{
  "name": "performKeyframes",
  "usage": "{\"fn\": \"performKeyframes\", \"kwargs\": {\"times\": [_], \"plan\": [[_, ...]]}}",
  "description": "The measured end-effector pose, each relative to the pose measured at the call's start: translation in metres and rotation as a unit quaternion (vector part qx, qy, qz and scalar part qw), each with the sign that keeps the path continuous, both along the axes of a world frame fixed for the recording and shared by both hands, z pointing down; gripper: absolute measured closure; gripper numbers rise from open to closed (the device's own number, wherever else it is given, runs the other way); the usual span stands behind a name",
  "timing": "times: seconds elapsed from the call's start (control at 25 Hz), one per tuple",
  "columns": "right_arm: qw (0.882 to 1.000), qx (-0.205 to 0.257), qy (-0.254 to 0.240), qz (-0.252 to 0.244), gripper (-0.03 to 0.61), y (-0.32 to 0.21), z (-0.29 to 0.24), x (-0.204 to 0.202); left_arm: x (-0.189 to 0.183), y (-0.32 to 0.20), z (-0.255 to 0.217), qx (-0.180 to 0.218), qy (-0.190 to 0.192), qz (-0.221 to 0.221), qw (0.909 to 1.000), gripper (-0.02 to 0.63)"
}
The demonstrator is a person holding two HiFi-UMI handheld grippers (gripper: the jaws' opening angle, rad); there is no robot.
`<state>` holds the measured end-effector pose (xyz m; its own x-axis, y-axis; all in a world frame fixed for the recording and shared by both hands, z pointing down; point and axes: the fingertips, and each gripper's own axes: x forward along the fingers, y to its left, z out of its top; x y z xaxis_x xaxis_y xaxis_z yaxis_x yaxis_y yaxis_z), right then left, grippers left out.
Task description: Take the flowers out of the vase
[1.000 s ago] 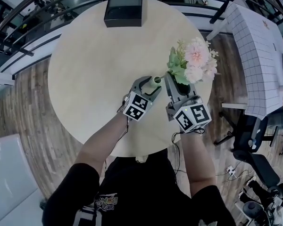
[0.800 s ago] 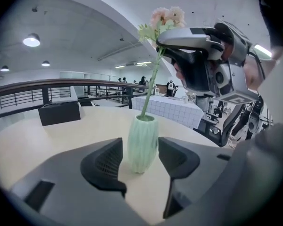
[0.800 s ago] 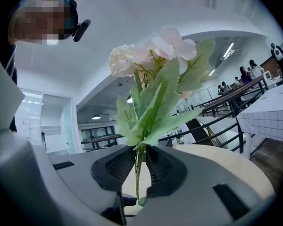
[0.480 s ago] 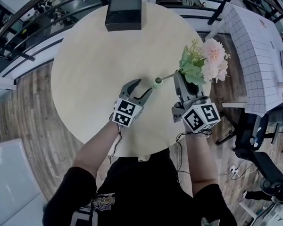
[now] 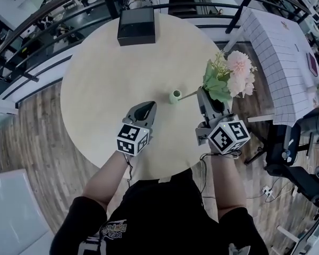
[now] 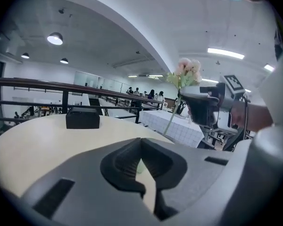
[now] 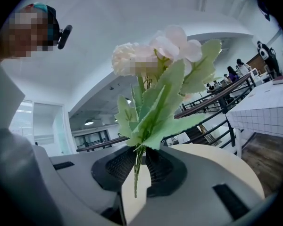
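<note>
Backed off to 7 o'clock of the vase (image 5: pixel 174 96), left gripper (image 5: pixel 147 108) is clenched empty. Right gripper (image 5: pixel 209 101) grips the flowers (image 5: pixel 231 76) at 3 o'clock, mid-extraction. Next, probably: carry them clear and lay them down.

The table (image 5: pixel 101 84) looks matt pale wood, the flowers (image 5: pixel 236 73) cloth and plastic, the vase (image 5: pixel 174 96) smooth.

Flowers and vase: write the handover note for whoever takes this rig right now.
Left claw: shut, empty, over the table, short of the vase.
Right claw: shut on the flowers at the stems, blooms up, stem ends hanging free.
Vase: upright on the table, touched by neither claw.
Done: flowers look out of the vase.
Left: probably only laying the flowers down.
</note>
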<state>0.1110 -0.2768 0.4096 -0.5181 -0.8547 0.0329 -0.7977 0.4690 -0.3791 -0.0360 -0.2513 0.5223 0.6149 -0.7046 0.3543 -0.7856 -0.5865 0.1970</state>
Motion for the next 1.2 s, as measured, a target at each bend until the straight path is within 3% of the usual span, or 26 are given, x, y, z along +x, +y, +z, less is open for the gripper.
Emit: {"fn": "performKeyframes", "kwargs": {"times": [0.2,0.44,0.88,1.2], "plan": [[1.000,-0.008,0.002,0.010,0.499,0.030,0.000,0.002,-0.008,0.023,-0.025,-0.015,0.024,-0.009,0.9996,0.607],[1.000,-0.021,0.003,0.018,0.499,0.076,0.004,-0.005,-0.011,0.062,-0.055,-0.009,0.042,0.019,0.9989,0.607],[0.999,-0.040,0.006,0.022,0.499,0.156,0.012,-0.025,-0.005,0.133,-0.050,-0.039,0.043,0.077,0.9953,0.607],[0.999,-0.039,0.017,-0.002,0.500,0.198,0.011,-0.002,0.018,0.164,-0.060,-0.036,0.046,0.061,0.9964,0.607]]}}
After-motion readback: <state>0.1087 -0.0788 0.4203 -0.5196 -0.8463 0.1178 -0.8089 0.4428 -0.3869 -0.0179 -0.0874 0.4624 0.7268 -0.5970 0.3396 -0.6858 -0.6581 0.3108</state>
